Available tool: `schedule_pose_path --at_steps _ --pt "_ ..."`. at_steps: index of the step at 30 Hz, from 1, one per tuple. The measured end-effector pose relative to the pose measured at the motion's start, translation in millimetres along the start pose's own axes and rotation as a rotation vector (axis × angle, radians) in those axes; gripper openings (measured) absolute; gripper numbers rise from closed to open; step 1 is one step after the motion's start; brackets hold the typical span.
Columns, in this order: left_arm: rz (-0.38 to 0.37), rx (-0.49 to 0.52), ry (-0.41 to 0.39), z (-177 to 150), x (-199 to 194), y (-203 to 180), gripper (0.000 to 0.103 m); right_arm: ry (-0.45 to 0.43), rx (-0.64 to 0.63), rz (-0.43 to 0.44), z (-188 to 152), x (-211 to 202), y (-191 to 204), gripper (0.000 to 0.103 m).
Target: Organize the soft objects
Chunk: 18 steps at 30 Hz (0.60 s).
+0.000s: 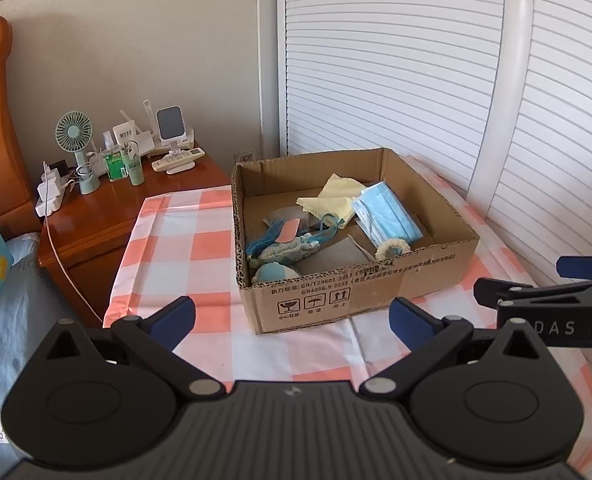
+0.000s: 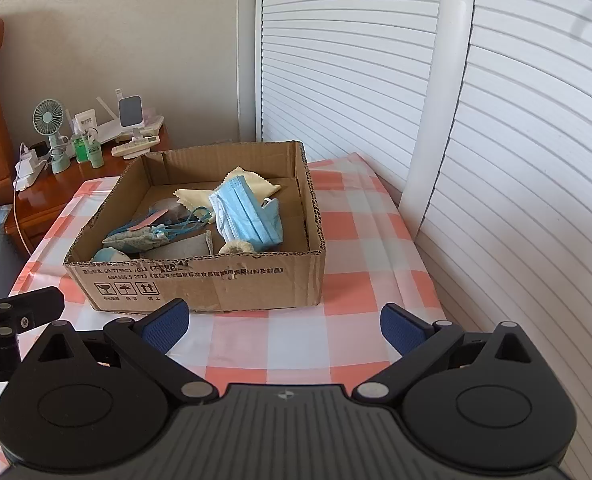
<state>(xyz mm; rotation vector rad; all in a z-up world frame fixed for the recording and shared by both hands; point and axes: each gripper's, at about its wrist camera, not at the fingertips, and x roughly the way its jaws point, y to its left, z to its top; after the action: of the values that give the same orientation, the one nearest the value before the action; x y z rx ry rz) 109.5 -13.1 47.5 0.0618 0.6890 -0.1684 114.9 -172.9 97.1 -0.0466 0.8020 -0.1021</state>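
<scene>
Sat on the checked counter point(image 1: 183, 240), left to right: a nightstand point(image 1: 95, 216) beside it with a small green fan point(image 1: 73, 132), then an open cardboard box point(image 1: 360, 292) holding every soft item.

Inside the box, from the left wall: a round pale-blue pouch point(image 1: 271, 271) tucked into the near-left corner; just behind it a patterned blue-and-white pouch point(image 1: 285, 249) lying on its side, long axis running left to right, with a pink strip point(image 1: 289, 229) and tangled blue cord point(image 1: 261, 240) on top. Further right, a yellow cloth point(image 1: 334, 197) with zigzag edges, spread flat toward the back wall, one corner pointing to the rear. Next, a stack of light-blue face masks point(image 1: 388, 216), pleated, white straps along the left edge, long axis running from back-left to front-right, resting partly over the yellow cloth. Near the front wall, a cream fluffy hair tie point(image 1: 392, 247) touching the masks' near end. Grey fabric point(image 1: 332, 256) lay flat beneath the lot.

Hovered short of the box's front wall: left gripper point(image 1: 291, 320), jaws spread wide, holding nothing. Beside it, right gripper point(image 2: 283, 322), jaws likewise spread wide and empty, over the counter cloth near the box's front-right corner.
</scene>
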Motion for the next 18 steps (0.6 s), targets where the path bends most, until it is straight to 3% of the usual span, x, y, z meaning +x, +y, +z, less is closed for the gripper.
schedule_pose_path --at_steps 18 --pt "-0.001 -0.003 0.004 0.3 -0.7 -0.7 0.102 -0.007 -0.002 0.001 -1.1 -3.0 -0.8 0.103"
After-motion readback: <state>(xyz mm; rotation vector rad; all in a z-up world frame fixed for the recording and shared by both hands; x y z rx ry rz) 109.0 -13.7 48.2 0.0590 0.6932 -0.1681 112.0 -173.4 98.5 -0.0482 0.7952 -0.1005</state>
